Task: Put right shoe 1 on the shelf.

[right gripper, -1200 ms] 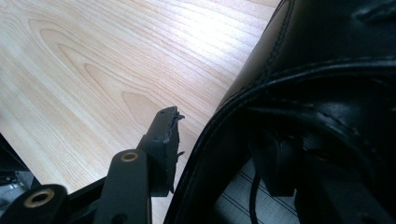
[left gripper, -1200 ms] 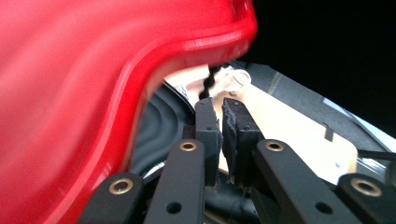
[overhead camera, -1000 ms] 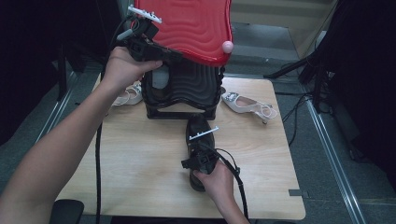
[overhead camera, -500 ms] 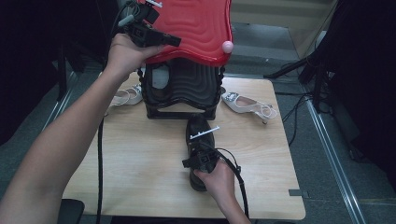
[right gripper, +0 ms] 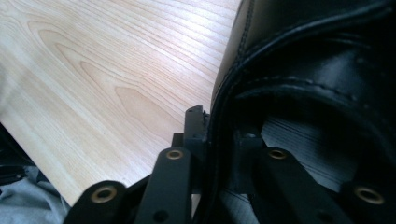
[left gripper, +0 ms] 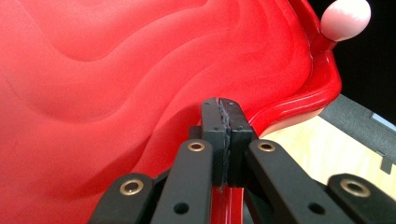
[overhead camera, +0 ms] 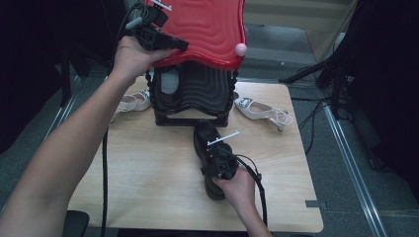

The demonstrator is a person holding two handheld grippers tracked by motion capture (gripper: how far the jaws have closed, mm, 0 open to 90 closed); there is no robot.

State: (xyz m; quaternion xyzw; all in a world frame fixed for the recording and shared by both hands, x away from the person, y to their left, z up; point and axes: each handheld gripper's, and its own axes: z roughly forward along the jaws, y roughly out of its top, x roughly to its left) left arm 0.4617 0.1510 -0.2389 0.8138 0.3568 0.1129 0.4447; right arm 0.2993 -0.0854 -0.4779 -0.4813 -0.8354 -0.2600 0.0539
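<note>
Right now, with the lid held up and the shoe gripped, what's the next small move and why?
Probably lift the black shoe toward the black box: the right gripper, jaws just closing, pinches its collar, and the left gripper holds the red lid up.

**A wooden table and what rests on it**

We see a light wooden table (overhead camera: 148, 168) with rounded corners and a visible grain. At its far edge, near the middle, stands a black ribbed container (overhead camera: 192, 96). To the left of that container lies a white high-heeled shoe (overhead camera: 129, 102), and to its right another white high-heeled shoe (overhead camera: 262, 111), both on their sides. Just in front of the container, a black leather shoe (overhead camera: 210, 158) sits on the boards, lengthwise toward us.
</note>
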